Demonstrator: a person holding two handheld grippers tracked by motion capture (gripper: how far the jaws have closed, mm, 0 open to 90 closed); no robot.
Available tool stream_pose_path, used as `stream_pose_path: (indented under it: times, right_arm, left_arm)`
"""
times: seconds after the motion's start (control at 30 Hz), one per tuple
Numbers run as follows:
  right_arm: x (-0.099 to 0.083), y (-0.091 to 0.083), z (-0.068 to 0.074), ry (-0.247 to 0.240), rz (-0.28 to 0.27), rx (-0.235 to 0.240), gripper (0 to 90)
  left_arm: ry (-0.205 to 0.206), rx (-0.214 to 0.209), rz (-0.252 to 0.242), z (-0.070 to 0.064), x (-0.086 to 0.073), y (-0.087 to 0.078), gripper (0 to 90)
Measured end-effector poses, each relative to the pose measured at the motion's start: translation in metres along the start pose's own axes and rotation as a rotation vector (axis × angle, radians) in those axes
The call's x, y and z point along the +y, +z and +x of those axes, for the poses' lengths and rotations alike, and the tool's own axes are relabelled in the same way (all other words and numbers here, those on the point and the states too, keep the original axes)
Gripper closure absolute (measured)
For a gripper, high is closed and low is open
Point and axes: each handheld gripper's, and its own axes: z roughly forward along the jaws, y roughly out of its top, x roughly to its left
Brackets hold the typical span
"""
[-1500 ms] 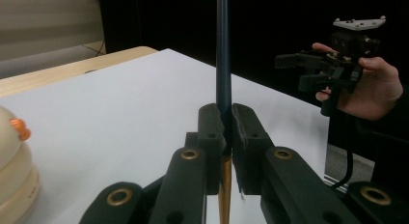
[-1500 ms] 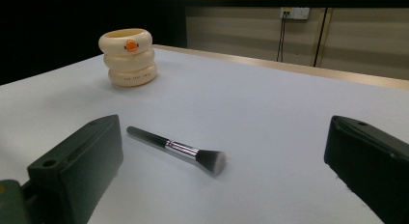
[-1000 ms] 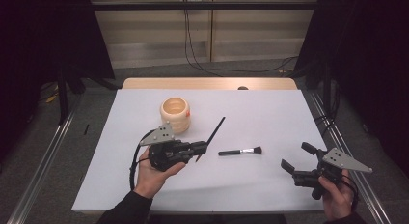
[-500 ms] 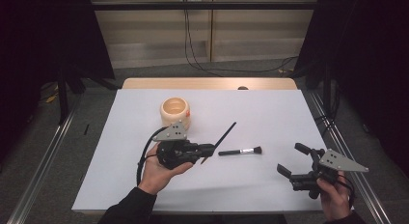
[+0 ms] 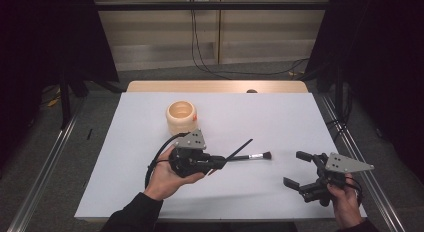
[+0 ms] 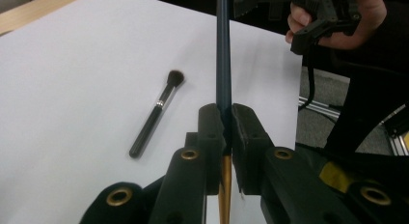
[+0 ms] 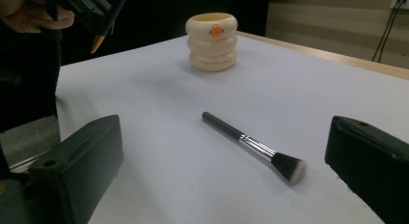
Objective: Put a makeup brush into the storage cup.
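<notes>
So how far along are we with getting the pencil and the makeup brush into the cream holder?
Partly. The left gripper is shut on the dark pencil with the orange tip, lifted off the white table. The black-handled makeup brush lies on the table, untouched, and the right gripper is open. Nothing shows inside the cream ringed holder, so both items remain.

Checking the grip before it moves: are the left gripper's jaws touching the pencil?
Touching. The left gripper view shows the left gripper with both jaws pressed against the pencil, no gap.
</notes>
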Motion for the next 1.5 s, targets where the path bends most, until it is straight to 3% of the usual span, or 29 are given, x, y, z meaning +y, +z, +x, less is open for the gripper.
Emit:
stream_pose_path:
  times: [0.33,0.43,0.5,0.57,0.73,0.8,0.9,1.0,1.03,1.2,1.3,1.4,1.43,1.5]
  right_arm:
    - [0.016,0.008,0.005,-0.060,0.071,0.072,0.0]
    - [0.019,0.013,0.006,-0.064,0.093,0.065,0.0]
    - [0.022,0.018,0.006,-0.057,0.138,0.044,0.2]
    - [0.024,0.023,0.006,-0.051,0.164,0.056,1.3]
    - [0.034,0.029,0.004,-0.072,0.196,0.100,1.4]
    - [0.041,0.033,0.003,-0.106,0.256,0.132,5.5]
    - [0.048,0.038,0.005,-0.121,0.293,0.186,9.3]
    - [0.054,0.044,0.005,-0.131,0.303,0.202,12.5]
    - [0.056,0.046,0.005,-0.138,0.309,0.209,14.7]
    - [0.068,0.057,0.004,-0.154,0.295,0.221,11.7]
    - [0.071,0.062,0.005,-0.167,0.280,0.229,11.6]
    - [0.075,0.069,0.007,-0.191,0.353,0.244,11.2]
    - [0.078,0.075,0.009,-0.186,0.411,0.251,10.9]
    - [0.079,0.078,0.009,-0.187,0.443,0.262,10.9]
  left_arm:
    - [0.033,0.002,0.087,0.005,0.013,0.009,83.5]
    - [0.040,0.010,0.102,0.006,0.016,0.009,83.5]
    - [0.048,0.009,0.125,0.007,0.018,0.007,83.5]
    - [0.052,0.004,0.136,0.007,0.017,0.008,83.5]
    - [0.055,-0.008,0.191,0.007,0.011,0.016,83.5]
    - [0.070,-0.006,0.212,0.006,0.009,0.017,83.5]
    - [0.068,-0.003,0.221,0.006,0.008,0.017,83.5]
    - [0.086,-0.005,0.252,0.007,0.009,0.016,83.5]
    - [0.073,-0.002,0.245,0.006,0.008,0.017,83.5]
    - [0.090,0.006,0.284,0.005,0.008,0.016,83.4]
    - [0.076,0.011,0.280,0.005,0.006,0.015,83.5]
    - [0.075,0.009,0.294,0.006,0.003,0.013,83.5]
    - [0.078,0.006,0.302,0.006,0.002,0.013,83.5]
    - [0.073,0.010,0.321,0.007,0.000,0.014,83.5]
